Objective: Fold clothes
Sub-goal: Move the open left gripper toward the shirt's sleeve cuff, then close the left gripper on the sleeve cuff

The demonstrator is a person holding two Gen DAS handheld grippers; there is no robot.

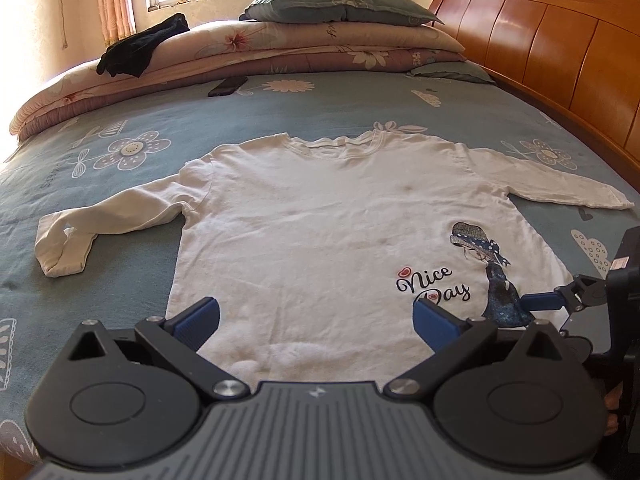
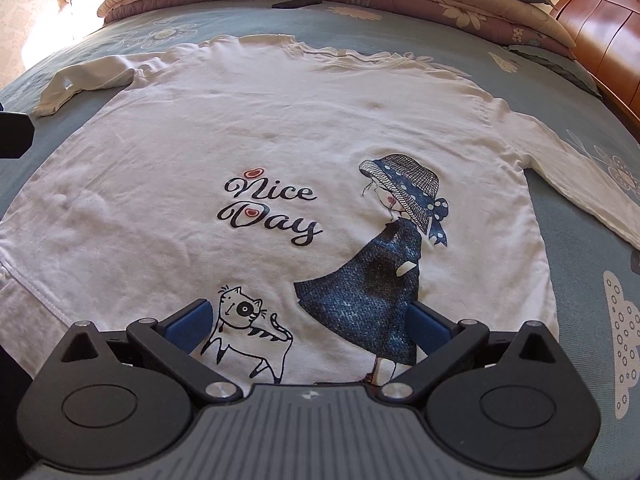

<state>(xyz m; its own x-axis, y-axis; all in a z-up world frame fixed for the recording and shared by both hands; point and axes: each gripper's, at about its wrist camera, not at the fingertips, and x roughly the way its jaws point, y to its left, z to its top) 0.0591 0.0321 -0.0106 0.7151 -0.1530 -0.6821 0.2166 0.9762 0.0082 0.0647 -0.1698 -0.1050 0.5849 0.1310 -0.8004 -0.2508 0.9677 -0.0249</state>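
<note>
**Shirt position relative to both hand-held grippers**

The white long-sleeved shirt lies flat, print upward, on the bed. The left hand-held gripper and right hand-held gripper are both released, fingers spread wide, positioned at the shirt's near hem.
</note>
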